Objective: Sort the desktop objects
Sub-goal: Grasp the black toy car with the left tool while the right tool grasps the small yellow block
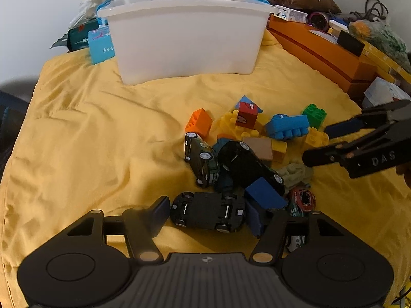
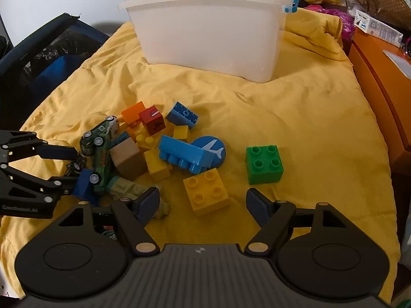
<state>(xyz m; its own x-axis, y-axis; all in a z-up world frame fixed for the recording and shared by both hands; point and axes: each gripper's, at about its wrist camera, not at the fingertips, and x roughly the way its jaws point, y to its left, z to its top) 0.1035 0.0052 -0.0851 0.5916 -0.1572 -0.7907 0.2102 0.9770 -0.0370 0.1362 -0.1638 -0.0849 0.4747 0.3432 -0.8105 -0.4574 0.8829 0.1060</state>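
A pile of toy cars and plastic bricks lies on the yellow cloth (image 1: 90, 128) in front of a white bin (image 1: 185, 38). My left gripper (image 1: 207, 215) stands open low over the pile. An upturned black toy car (image 1: 208, 214) lies between its pads, and a dark blue block (image 1: 264, 195) leans by the right pad. In the right wrist view my right gripper (image 2: 203, 205) is open, with a yellow brick (image 2: 206, 192) just ahead between its fingers. A green brick (image 2: 264, 164) sits alone further right, and a blue brick (image 2: 185, 154) lies beyond the yellow one.
The white bin (image 2: 210, 33) stands at the back of the cloth. An orange box (image 1: 321, 51) with clutter on it borders the right side. Bags and packets are heaped behind the bin. A dark blue chair (image 2: 46, 59) is off the cloth's left edge.
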